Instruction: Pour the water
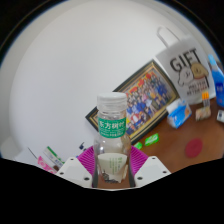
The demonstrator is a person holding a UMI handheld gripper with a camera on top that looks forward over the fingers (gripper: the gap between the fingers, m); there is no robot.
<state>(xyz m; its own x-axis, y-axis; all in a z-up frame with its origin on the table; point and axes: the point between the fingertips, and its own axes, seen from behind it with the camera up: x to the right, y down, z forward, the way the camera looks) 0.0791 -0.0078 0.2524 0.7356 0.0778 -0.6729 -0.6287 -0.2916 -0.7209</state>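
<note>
The hand-held two-finger gripper point(110, 172) with white finger bodies and magenta inner pads sat at the bottom centre of the frame, its fingers pointing up and away from the camera. The left finger's magenta pad point(86, 160) and the right finger's pad point(136, 160) each lay against a side of the clear plastic bottle with a green label point(111, 135), so the jaws were closed on it. No hand or arm of the person appeared anywhere in the frame.
</note>
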